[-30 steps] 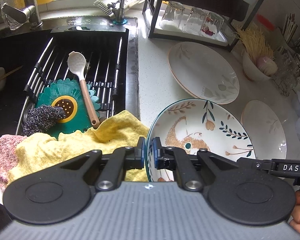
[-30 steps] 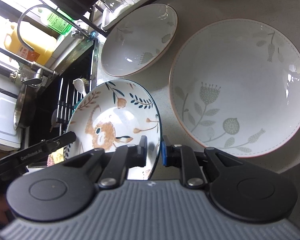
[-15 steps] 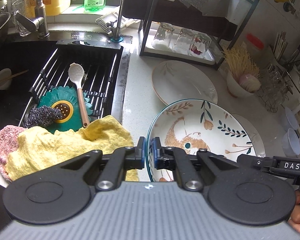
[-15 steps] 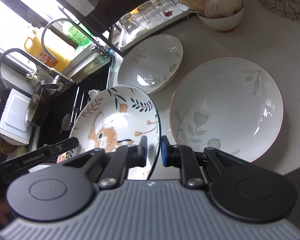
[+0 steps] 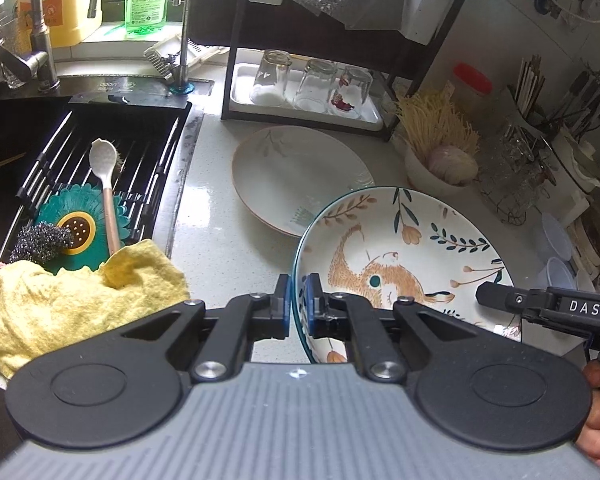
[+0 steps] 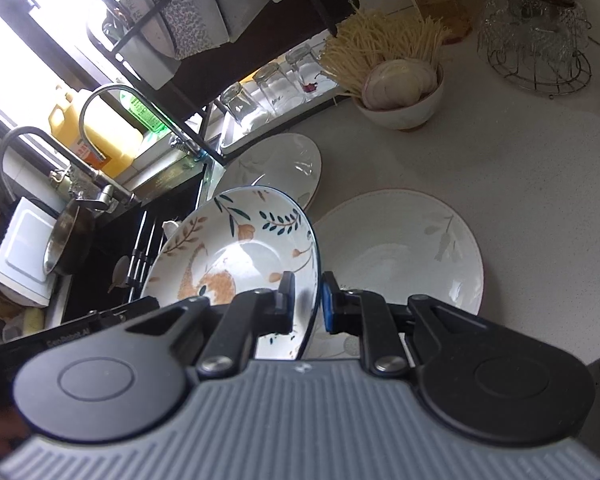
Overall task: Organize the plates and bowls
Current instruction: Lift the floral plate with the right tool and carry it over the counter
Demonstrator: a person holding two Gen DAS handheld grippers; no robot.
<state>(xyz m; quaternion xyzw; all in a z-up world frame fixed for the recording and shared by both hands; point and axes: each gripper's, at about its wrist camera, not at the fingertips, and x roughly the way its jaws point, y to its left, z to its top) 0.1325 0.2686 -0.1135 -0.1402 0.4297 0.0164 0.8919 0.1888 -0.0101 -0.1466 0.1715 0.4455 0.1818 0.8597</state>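
Observation:
Both grippers hold one deep plate with a fox and leaf pattern (image 5: 400,256), lifted above the counter. My left gripper (image 5: 297,300) is shut on its left rim. My right gripper (image 6: 307,300) is shut on its right rim, where the plate (image 6: 240,248) shows tilted. A white floral plate (image 5: 300,176) lies on the counter behind it, also in the right wrist view (image 6: 284,168). A second white floral plate (image 6: 400,248) lies on the counter to the right, below the held plate.
A black dish rack (image 5: 340,32) with upturned glasses (image 5: 312,84) stands at the back. A bowl with an onion and noodles (image 5: 440,160) is beside it. The sink (image 5: 80,152) with a drain rack, spoon and yellow cloth (image 5: 72,300) is at the left.
Both grippers have lifted the fox plate higher and drawn back from the counter. The white plates now look smaller and farther below.

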